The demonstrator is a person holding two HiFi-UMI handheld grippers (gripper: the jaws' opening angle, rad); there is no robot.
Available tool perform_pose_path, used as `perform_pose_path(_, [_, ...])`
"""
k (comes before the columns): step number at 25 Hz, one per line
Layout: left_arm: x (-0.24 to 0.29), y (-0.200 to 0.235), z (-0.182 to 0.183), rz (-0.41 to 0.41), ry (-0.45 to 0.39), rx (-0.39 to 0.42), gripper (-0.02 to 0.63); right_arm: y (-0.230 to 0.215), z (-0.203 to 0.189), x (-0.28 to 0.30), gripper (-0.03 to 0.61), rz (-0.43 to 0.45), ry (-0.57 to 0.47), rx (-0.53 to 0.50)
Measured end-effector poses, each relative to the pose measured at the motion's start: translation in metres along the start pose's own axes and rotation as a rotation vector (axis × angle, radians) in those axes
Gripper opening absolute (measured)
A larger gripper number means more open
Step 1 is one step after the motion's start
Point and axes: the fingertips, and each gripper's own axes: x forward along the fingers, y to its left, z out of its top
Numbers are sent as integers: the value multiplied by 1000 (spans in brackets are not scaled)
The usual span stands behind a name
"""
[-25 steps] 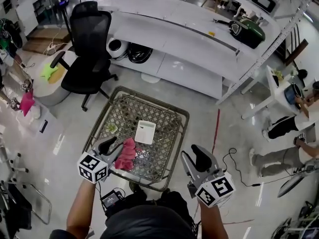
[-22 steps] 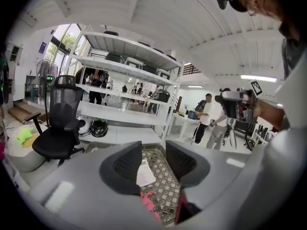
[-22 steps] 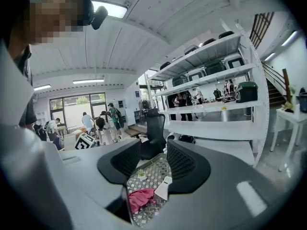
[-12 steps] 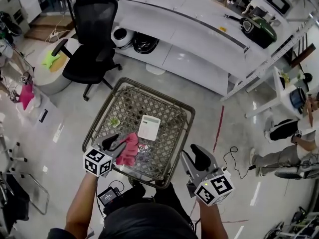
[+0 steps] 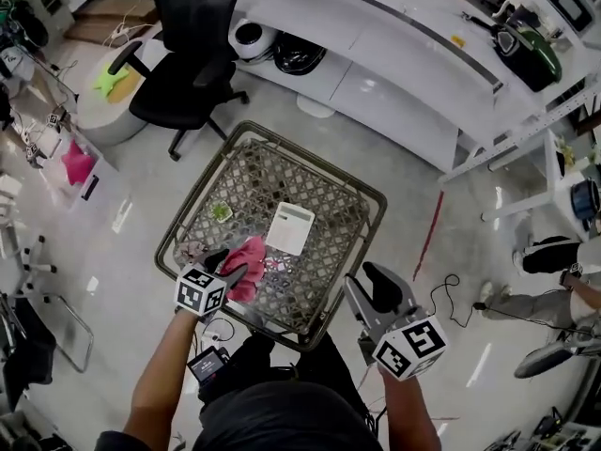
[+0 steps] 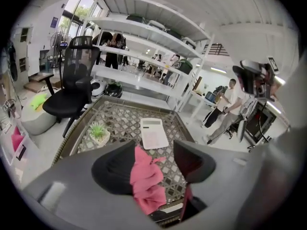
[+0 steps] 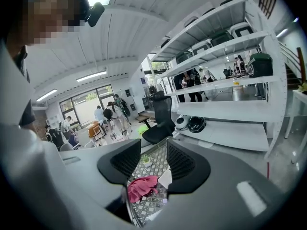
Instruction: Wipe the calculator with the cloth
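Loosening, left tool (image 6: 153,152): its jaws have just been opening and now stand wide. The pink cloth (image 6: 146,178) sits in the gap, leaning on one jaw and clear of the other, so nothing pinches it.
Cloth: bunched in a heap that appears to lie near the person's edge of the worktop (image 5: 254,181), short of the calculator (image 5: 289,227).
Right tool (image 5: 368,289): released, jaws apart with nothing between them. It is held off the near right corner of the worktop, well apart from the cloth.
Calculator: white, lying flat and face up around the middle of the lattice worktop, just beyond the cloth. It looks untouched by either tool.
Plant (image 5: 222,211): a small potted one to the left of the calculator, apart from it.
Step in hand: judged as setting the cloth down or re-gripping it. No wiping contact with the calculator is made at this moment.
Next move calls for: closing the left tool on a fuller fold of the cloth so a pad of fabric hangs past the tips, then carrying it forward onto the calculator's face. The right tool may need to pin the calculator's edge, since the light casing could slide on the smooth top under a stroke.
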Motion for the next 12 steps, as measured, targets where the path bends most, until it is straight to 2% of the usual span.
perform_pose_path(5, [32, 9, -42, 40, 112, -21, 288, -18, -15, 11, 161, 25, 42, 25])
perform_pose_path(12, [69, 28, -94, 106, 272, -3, 301, -39, -34, 19, 161, 30, 90, 60])
